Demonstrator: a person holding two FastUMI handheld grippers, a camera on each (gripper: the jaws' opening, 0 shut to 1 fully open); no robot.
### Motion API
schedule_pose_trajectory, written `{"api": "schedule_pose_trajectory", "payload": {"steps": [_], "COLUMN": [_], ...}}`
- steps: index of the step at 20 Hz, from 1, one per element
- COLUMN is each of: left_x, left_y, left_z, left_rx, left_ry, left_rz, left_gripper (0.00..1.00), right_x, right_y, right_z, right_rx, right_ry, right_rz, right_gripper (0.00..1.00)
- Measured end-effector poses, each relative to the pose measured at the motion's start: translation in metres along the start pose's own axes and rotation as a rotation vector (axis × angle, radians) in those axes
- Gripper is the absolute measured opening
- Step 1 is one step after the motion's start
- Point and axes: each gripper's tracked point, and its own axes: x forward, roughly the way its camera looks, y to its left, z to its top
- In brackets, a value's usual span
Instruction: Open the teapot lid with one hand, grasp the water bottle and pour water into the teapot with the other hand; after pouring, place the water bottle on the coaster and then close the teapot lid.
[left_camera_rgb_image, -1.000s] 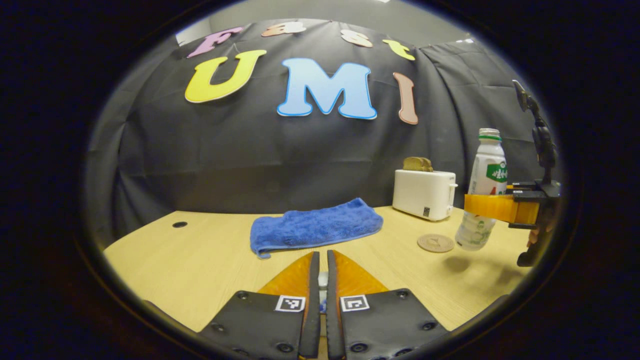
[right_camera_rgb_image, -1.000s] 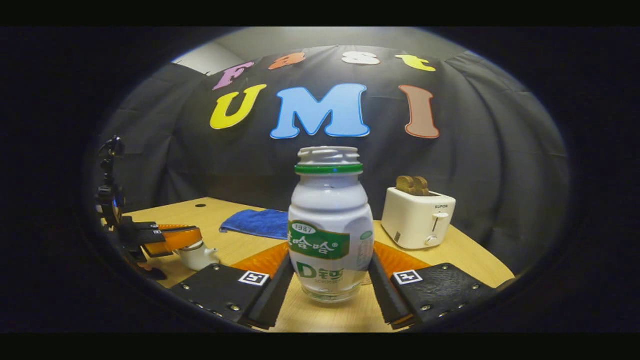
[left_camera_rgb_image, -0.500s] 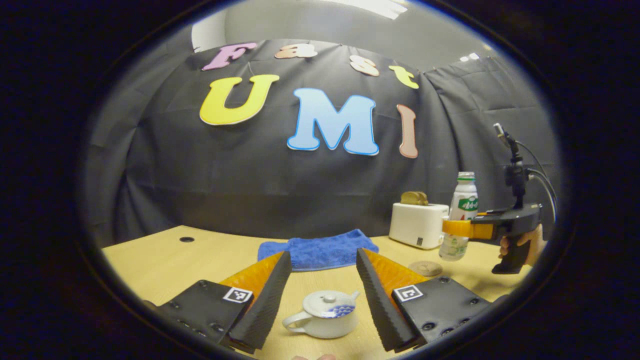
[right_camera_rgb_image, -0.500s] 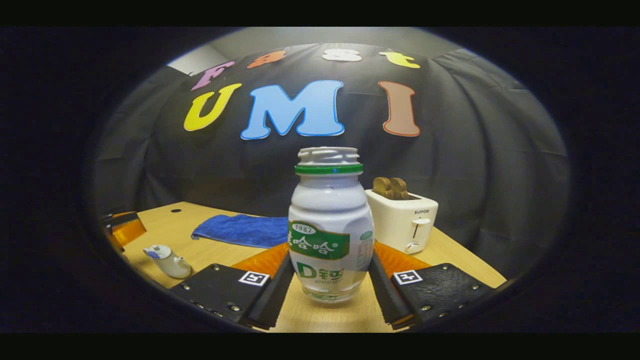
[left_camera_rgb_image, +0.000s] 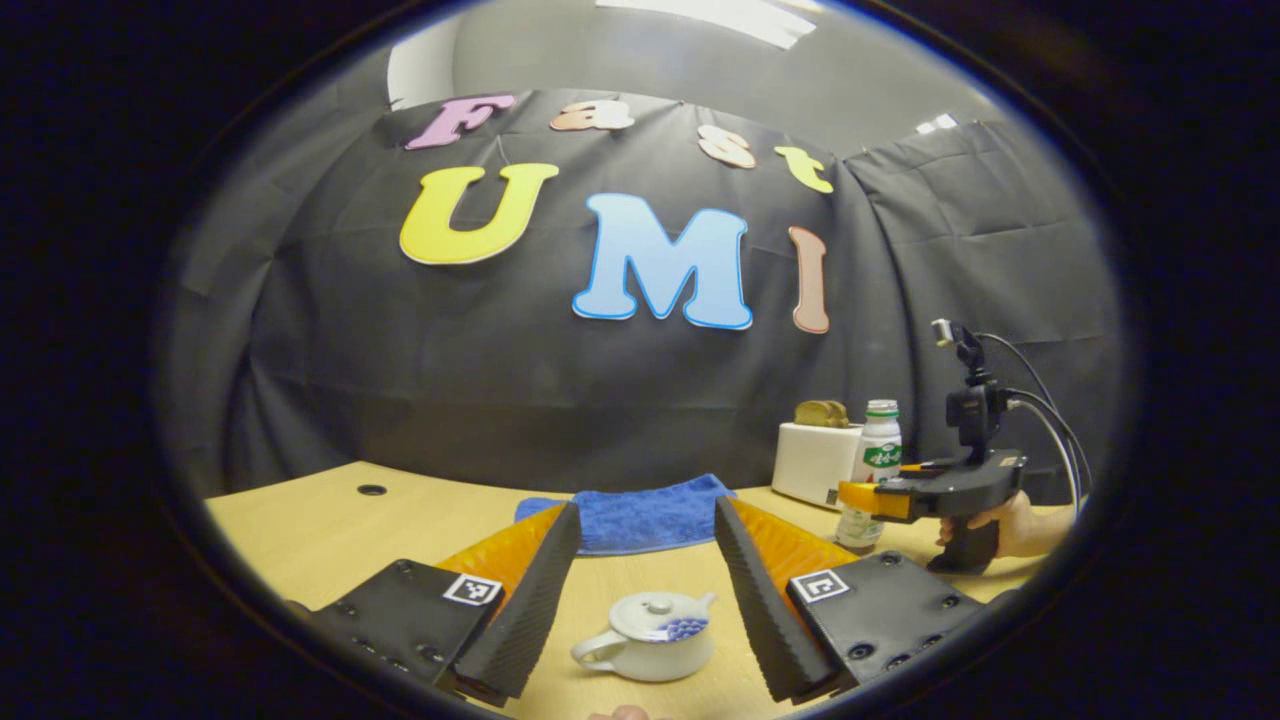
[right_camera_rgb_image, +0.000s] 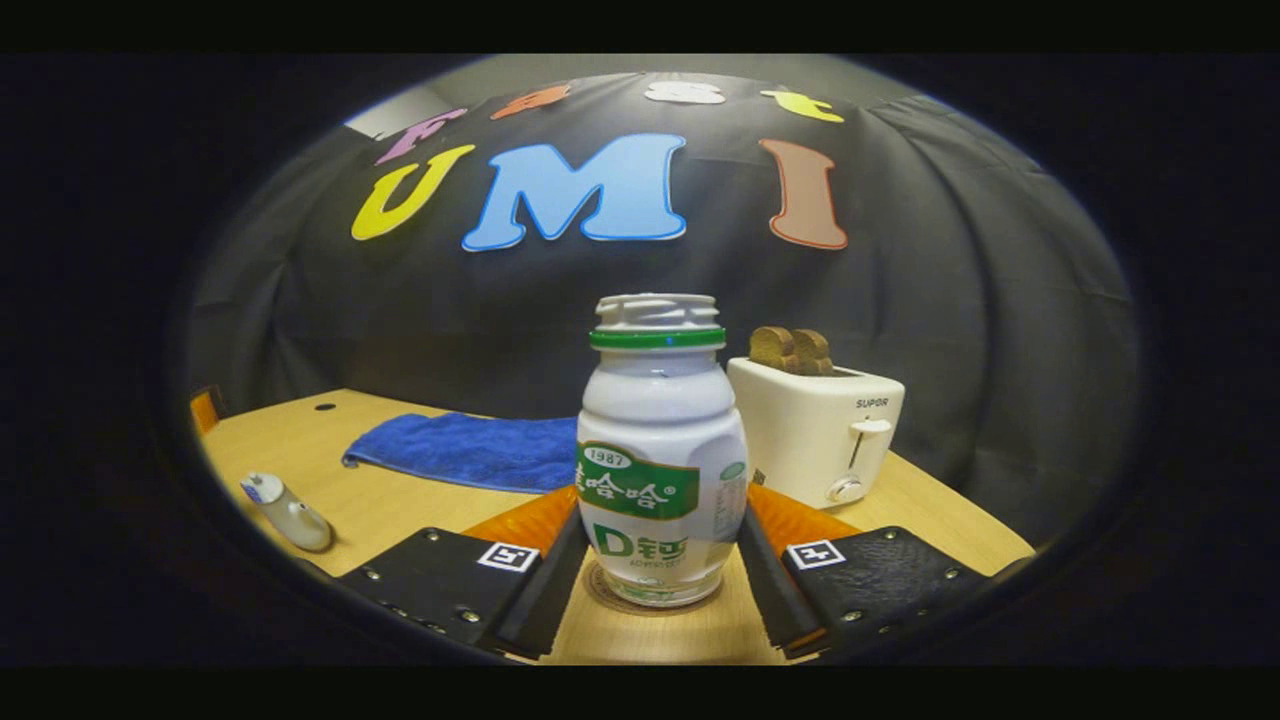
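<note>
**Bottle over the coaster, teapot lidded**

A pale wooden table (left_camera_rgb_image: 300, 520) stands against a black cloth wall, with grey wall and a ceiling light above the cloth. Taking the toaster (right_camera_rgb_image: 815, 430) as landmark: it stands at the table's back by the cloth, two slices of bread (right_camera_rgb_image: 790, 350) poking from its slots. A blue towel (right_camera_rgb_image: 460, 452) lies to its left along the back. The bottle (right_camera_rgb_image: 660, 450), uncapped and upright, stands in front of the toaster and just left of it, its base over the round coaster (right_camera_rgb_image: 605, 592); whether it rests on it I cannot tell. The teapot (left_camera_rgb_image: 650, 643) sits far to the toaster's left, nearer the front edge, lid on.

The right gripper (right_camera_rgb_image: 660, 570) is level, both fingers pressed against the bottle's lower sides. In the left gripper view a hand (left_camera_rgb_image: 1010, 522) holds its grip from the right. The left gripper (left_camera_rgb_image: 645, 560) hovers behind the teapot, fingers spread wide and clear of it.

The coaster is mostly hidden under the bottle. In the right gripper view the teapot is squeezed at the edge and hard to read.
</note>
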Motion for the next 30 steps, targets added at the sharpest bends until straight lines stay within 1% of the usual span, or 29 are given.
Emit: {"api": "schedule_pose_trajectory", "payload": {"steps": [1,3,4,6,7,10,11,12,13,14,15,16,17,19,21,23,24,25,28,30], "left_x": [0.002,0.003,0.003,0.004,0.004,0.004,0.003,0.003,0.003,0.003,0.003,0.003,0.001,-0.003,-0.012,-0.028,-0.037,-0.046,-0.070,-0.085], "left_y": [0.001,0.001,0.000,0.000,0.000,-0.001,0.000,-0.001,0.000,0.002,0.002,0.003,0.005,0.009,0.008,0.000,-0.006,-0.012,-0.039,-0.044], "left_z": [-0.003,-0.007,-0.009,-0.008,-0.008,-0.007,-0.007,-0.007,-0.007,-0.007,-0.007,-0.005,-0.003,0.000,-0.003,0.000,-0.001,-0.004,-0.017,-0.023], "left_rx": [0.005,0.005,0.008,0.015,0.016,0.016,0.016,0.016,0.017,0.020,0.024,0.030,0.039,0.053,0.056,0.071,0.076,0.075,0.052,0.052], "left_ry": [0.004,0.015,0.020,0.020,0.018,0.017,0.016,0.015,0.015,0.014,0.012,0.008,0.004,-0.009,0.010,0.009,0.014,0.029,0.068,0.077], "left_rz": [0.002,0.000,0.001,0.002,0.001,-0.003,-0.002,-0.001,0.001,0.006,0.010,0.015,0.024,0.055,0.082,0.101,0.111,0.122,0.107,0.113], "left_gripper": [0.89,0.89,0.94,0.94,0.89,0.89,0.89,0.94,0.89,0.89,0.89,0.94,0.90,0.97,0.99,0.98,0.99,0.98,0.99,0.89], "right_x": [0.004,0.009,0.009,0.011,0.011,0.011,0.013,0.011,0.012,0.009,0.005,0.000,-0.010,-0.047,-0.094,-0.135,-0.151,-0.164,-0.186,-0.196], "right_y": [0.001,0.003,0.001,0.002,0.002,-0.001,-0.003,-0.004,-0.002,0.000,0.002,0.001,0.000,-0.007,-0.013,0.001,0.011,0.024,0.067,0.081], "right_z": [-0.002,-0.006,-0.006,-0.007,-0.006,-0.008,-0.012,-0.015,-0.018,-0.019,-0.016,-0.017,-0.018,-0.014,0.001,0.016,0.015,0.010,-0.011,-0.023], "right_rx": [-0.003,0.000,0.002,0.006,0.012,0.046,0.045,0.038,0.034,0.035,0.039,0.044,0.050,0.046,0.037,0.024,0.024,0.032,0.082,0.070], "right_ry": [0.004,0.010,0.007,0.007,0.001,0.002,0.017,0.031,0.039,0.042,0.046,0.050,0.056,0.043,-0.020,-0.101,-0.116,-0.112,-0.076,-0.072], "right_rz": [0.003,0.002,-0.002,-0.002,-0.003,-0.010,-0.023,-0.023,-0.020,-0.013,-0.013,-0.021,-0.034,-0.084,-0.144,-0.141,-0.134,-0.114,-0.045,-0.052], "right_gripper": [0.75,0.76,0.76,0.75,0.76,0.76,0.76,0.78,0.87,0.95,0.99,0.99,0.99,0.99,0.99,0.99,0.99,0.98,0.99,0.99]}}
